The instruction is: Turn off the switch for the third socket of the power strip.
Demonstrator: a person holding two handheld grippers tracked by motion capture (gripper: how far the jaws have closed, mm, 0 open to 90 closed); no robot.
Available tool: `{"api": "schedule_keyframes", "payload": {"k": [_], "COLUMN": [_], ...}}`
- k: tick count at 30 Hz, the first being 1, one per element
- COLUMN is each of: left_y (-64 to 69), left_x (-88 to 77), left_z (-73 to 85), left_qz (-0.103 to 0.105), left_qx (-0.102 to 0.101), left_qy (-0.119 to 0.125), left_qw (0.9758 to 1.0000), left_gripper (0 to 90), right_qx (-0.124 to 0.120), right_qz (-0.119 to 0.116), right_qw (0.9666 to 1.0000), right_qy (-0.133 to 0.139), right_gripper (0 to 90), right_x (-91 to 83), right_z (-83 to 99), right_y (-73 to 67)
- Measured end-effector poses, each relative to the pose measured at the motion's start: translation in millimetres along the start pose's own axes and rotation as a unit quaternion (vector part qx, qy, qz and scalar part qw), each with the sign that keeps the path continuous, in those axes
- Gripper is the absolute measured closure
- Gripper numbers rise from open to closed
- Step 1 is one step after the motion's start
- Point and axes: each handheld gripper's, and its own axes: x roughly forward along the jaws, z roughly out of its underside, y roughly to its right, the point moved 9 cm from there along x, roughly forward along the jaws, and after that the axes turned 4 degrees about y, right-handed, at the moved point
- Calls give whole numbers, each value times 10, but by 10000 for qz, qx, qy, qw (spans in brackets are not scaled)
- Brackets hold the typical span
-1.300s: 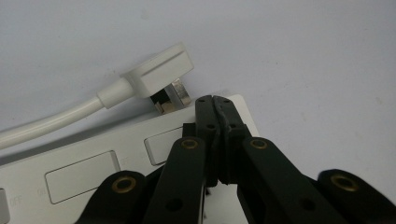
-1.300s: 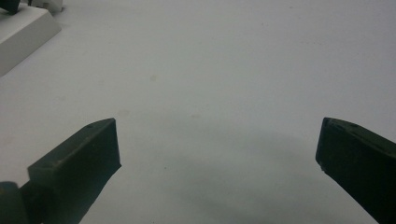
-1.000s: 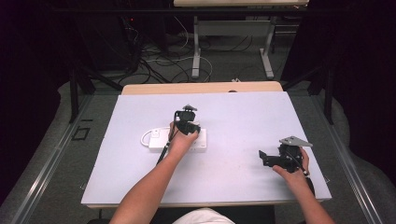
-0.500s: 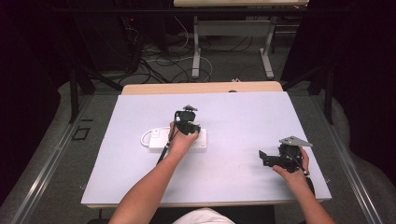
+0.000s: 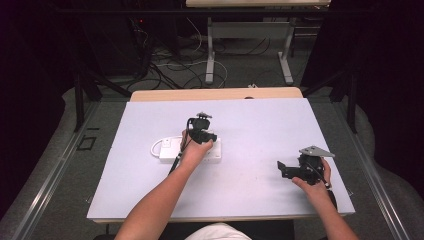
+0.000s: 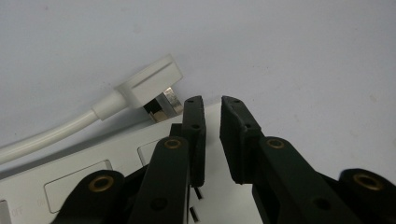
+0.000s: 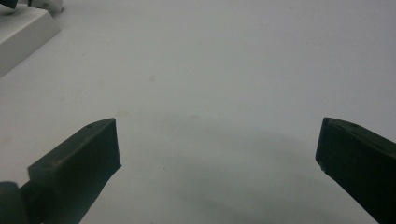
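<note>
left hand-held gripper (image 6: 212, 100), jaws nearly together pinching nothing, hovers over the white plastic power strip (image 5: 212, 154); right hand-held gripper (image 7: 217, 149) spread wide above the pale worktop (image 5: 260, 125).

Left hand (image 5: 192, 152) hides part of the power strip (image 5: 216, 159); its sockets unreadable

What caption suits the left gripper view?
Left tool, nearly closed, above a white power strip beside its plug.

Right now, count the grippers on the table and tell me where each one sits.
2. The left gripper sits over the white power strip near the table's middle; the right gripper rests near the right edge, jaws wide apart.
</note>
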Motion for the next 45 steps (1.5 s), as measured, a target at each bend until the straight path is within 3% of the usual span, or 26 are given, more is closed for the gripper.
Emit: {"api": "schedule_keyframes", "payload": {"k": [6, 11, 17, 18, 24, 26, 32, 39, 45], "left_y": [3, 16, 43, 36, 36, 22, 3, -23, -2], "left_x": [-24, -57, -103, -111, -164, -182, -252, -362, -450], "left_z": [-23, -47, -65, -73, -130, -142, -150, -147, -89], "left_qz": [27, 68, 152, 171, 214, 207, 172, 212, 430], "left_qx": [-40, 85, 77, 169, 251, 385, 455, 924, 900], "left_qy": [82, 163, 256, 288, 577, 631, 680, 684, 648], "left_qw": [10000, 9998, 9995, 9993, 9978, 9971, 9965, 9931, 9929], "left_gripper": [736, 678, 606, 590, 471, 443, 383, 303, 233], "right_qx": [-4, 34, 50, 36, 34, 65, 93, 21, 34], "right_qz": [3, -15, -4, -7, -4, 19, 28, 23, 23], "right_qw": [10000, 10000, 10000, 10000, 10000, 10000, 10000, 10000, 10000], "right_qy": [35, 11, 15, -2, -2, -7, 12, 29, 47], "right_gripper": [0, 0, 0, 0, 0, 0, 0, 0, 0], "right_x": [6, 3, 11, 11, 12, 5, -4, -5, -12], "right_z": [-4, 4, 7, 12, 19, 23, 20, 16, 4], "right_y": [5, 7, 12, 14, 20, 22, 24, 28, 18]}}
